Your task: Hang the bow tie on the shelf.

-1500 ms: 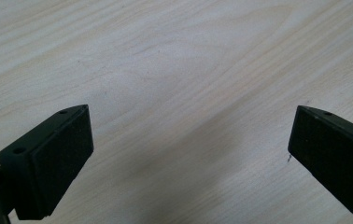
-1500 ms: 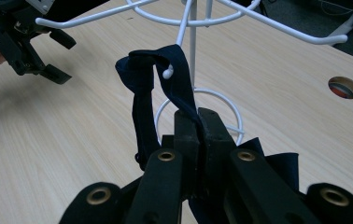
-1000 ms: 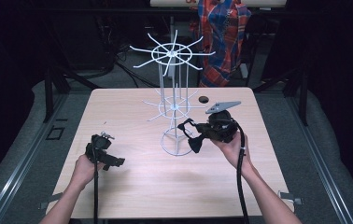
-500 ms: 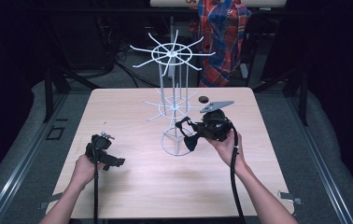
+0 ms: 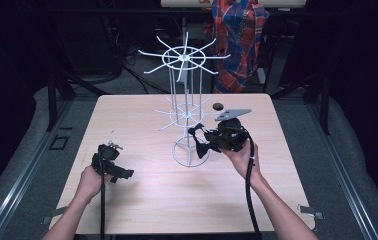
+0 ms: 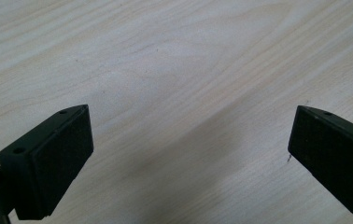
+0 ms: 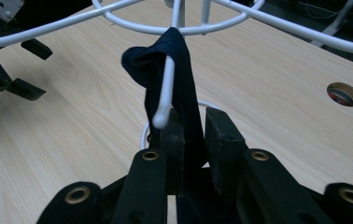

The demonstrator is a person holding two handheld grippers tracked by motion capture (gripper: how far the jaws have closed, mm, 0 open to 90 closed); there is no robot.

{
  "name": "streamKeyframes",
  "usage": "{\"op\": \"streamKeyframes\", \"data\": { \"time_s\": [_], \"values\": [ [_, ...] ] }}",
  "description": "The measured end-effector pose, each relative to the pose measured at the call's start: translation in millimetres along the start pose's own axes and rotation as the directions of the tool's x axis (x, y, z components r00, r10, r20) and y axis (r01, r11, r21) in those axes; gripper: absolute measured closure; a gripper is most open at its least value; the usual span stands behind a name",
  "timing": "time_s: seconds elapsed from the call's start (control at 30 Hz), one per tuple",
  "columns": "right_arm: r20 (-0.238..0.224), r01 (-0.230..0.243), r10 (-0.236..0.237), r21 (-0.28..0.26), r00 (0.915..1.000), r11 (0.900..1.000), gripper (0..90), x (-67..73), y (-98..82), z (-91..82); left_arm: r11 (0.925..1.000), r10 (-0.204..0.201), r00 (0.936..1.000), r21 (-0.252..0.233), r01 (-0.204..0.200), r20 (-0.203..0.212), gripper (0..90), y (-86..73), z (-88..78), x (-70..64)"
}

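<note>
— Where the white wire rotating rack stands near the middle of the pale wooden surface, what is the right claw doing?

— It sits just beside the rack's round base ring, on the ring's right in the high view. Its jaws are pressed together on a dark navy strip of cloth, pinching the lower end.

— And the cloth itself?

— Its upper part is looped over one of the rack's lower white prongs, the one with a rounded tip, just out from the rack's lower ring. From the prong the cloth runs down to the jaws. In the high view it shows as a dark shape between the rack's centre posts and the right claw.

— The left claw?

— Well apart from the rack, toward the near left of the base ring, held low over the surface. The left claw has its jaws spread wide with bare wood grain between them. In the high view the left claw points toward the rack's side.

— Anything else near the rack?

— A small round hole in the surface, behind the rack and to its right.
</note>
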State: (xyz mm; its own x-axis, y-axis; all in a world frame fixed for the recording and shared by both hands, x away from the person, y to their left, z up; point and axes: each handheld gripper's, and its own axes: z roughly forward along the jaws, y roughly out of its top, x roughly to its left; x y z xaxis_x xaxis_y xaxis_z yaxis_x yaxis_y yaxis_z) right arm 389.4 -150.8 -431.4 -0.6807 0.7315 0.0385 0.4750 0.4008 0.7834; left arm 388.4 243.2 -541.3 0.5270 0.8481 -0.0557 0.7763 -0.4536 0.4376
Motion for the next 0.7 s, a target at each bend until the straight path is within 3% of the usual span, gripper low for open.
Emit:
{"op": "streamKeyframes", "data": {
  "time_s": [0.23,0.7],
  "values": [
    [0.001,0.005,-0.005,0.0,1.0,1.0,80.0,0.2,-0.8,0.3,1.0,0.002,1.0,0.0,-0.002,0.0,0.1,-0.1,-0.1,0.1],
    [-0.012,-0.009,0.009,0.028,0.9999,1.0,71.9,-2.9,-3.1,-1.9,1.0,0.006,1.0,0.001,-0.006,0.001,0.1,0.0,0.0,-0.3]
  ]
}}
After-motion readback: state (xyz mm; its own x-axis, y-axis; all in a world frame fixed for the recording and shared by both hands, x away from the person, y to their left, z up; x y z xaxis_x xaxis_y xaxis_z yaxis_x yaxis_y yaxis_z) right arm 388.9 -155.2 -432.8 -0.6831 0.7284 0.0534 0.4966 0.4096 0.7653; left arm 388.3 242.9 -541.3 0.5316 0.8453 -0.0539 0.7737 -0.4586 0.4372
